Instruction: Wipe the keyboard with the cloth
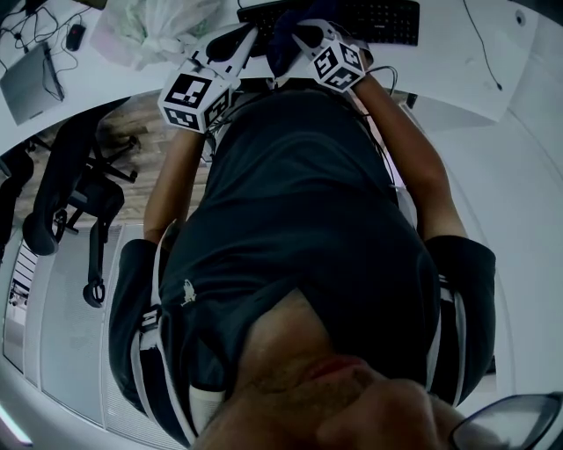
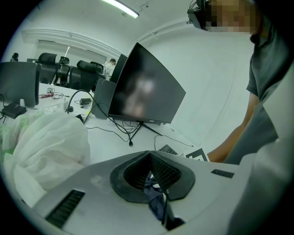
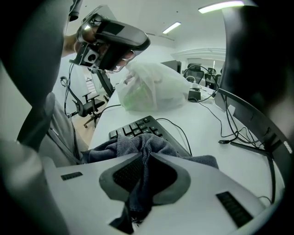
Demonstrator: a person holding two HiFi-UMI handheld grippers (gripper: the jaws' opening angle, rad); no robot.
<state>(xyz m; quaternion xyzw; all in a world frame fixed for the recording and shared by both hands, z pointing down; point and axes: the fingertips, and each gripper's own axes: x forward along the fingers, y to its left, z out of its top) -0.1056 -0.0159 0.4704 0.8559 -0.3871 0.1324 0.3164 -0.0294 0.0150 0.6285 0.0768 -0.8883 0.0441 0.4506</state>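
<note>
A dark blue-grey cloth (image 3: 138,147) is bunched over the near end of the black keyboard (image 3: 138,127), and my right gripper (image 3: 143,161) is shut on a fold of it. My left gripper (image 2: 150,159) is shut too, with a strip of the blue cloth (image 2: 155,198) hanging from between its pads. In the head view both grippers meet at the top, left gripper (image 1: 236,46) and right gripper (image 1: 303,37), with the cloth (image 1: 281,46) between them in front of the keyboard (image 1: 378,19). From the right gripper view the left gripper (image 3: 110,41) appears raised at the upper left.
A white plastic bag (image 3: 151,87) lies beyond the keyboard on the white desk (image 3: 202,124). A dark monitor (image 2: 142,87) stands with cables (image 2: 131,133) trailing from its foot. Office chairs (image 1: 70,193) stand on the floor to the left. My torso hides most of the head view.
</note>
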